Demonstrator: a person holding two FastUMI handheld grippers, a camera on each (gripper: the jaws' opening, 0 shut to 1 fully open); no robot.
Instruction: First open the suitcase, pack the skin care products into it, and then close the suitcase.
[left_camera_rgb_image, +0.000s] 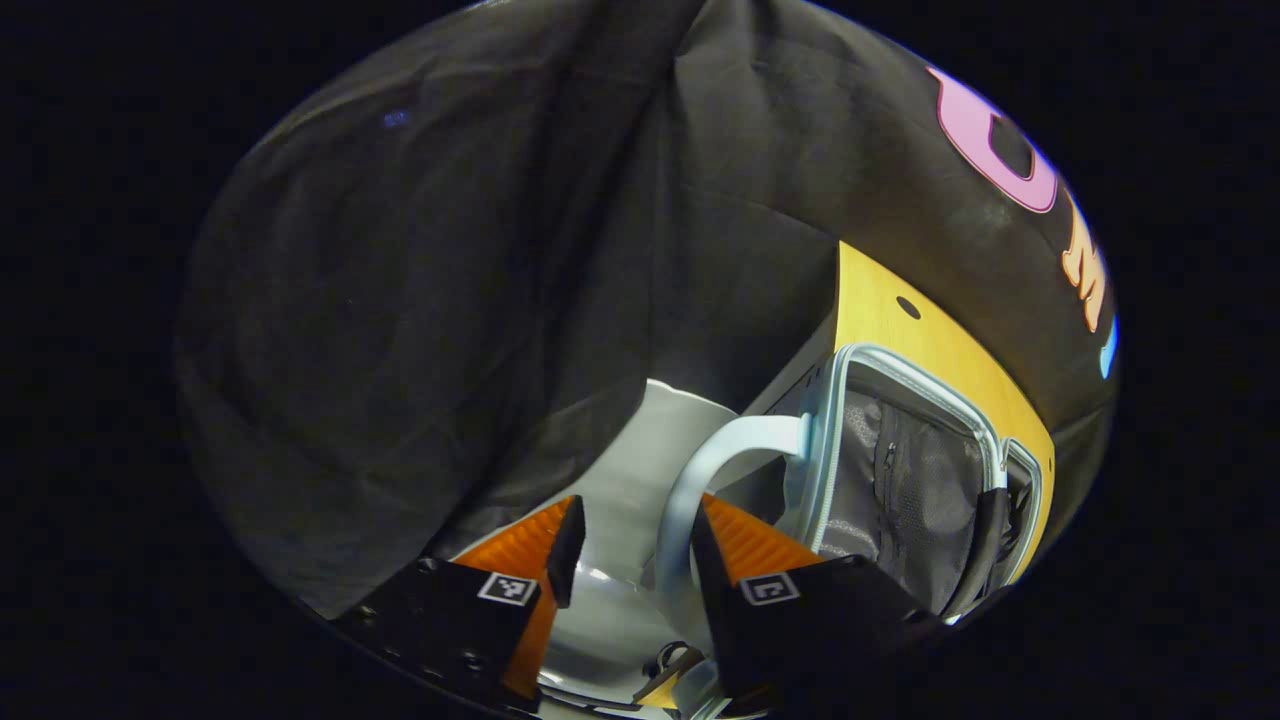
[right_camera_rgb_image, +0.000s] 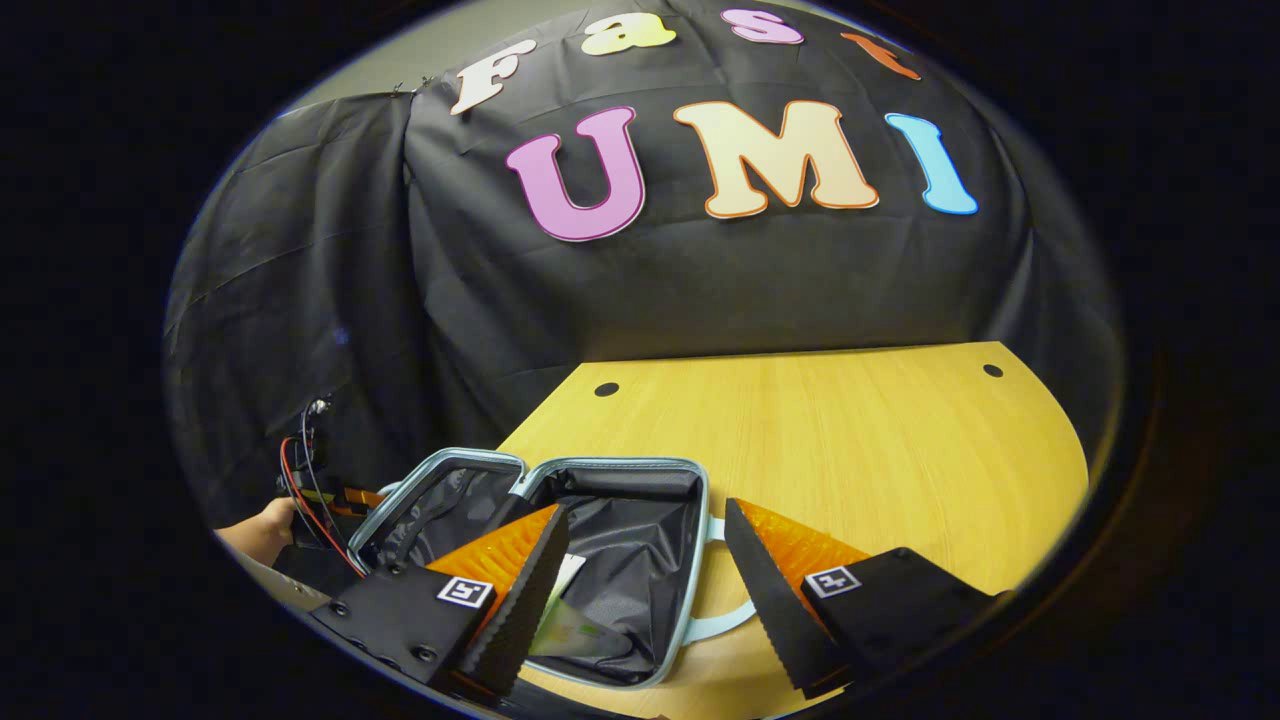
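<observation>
The pale blue suitcase (right_camera_rgb_image: 690, 560) lies open on the wooden table (right_camera_rgb_image: 850, 450), its black lining showing. A green and white skin care pack (right_camera_rgb_image: 570, 628) rests inside the near half, partly hidden by a finger of my right gripper (right_camera_rgb_image: 645, 512), which hovers open above it. The lid half (right_camera_rgb_image: 440, 505) is tilted up at the left, where a hand (right_camera_rgb_image: 258, 530) holds my left gripper. In the left gripper view the lid's mesh lining (left_camera_rgb_image: 900, 480) faces me, and the suitcase's side handle (left_camera_rgb_image: 680, 500) curves between the fingers of my open left gripper (left_camera_rgb_image: 637, 505), close to the right finger.
Black booth cloth (left_camera_rgb_image: 450, 300) hangs behind and left of the table. The tabletop stretches bare beyond the suitcase, with two small dark holes (right_camera_rgb_image: 606, 389) near its far edge. A second pale handle loop (right_camera_rgb_image: 725, 615) sticks out of the suitcase toward me.
</observation>
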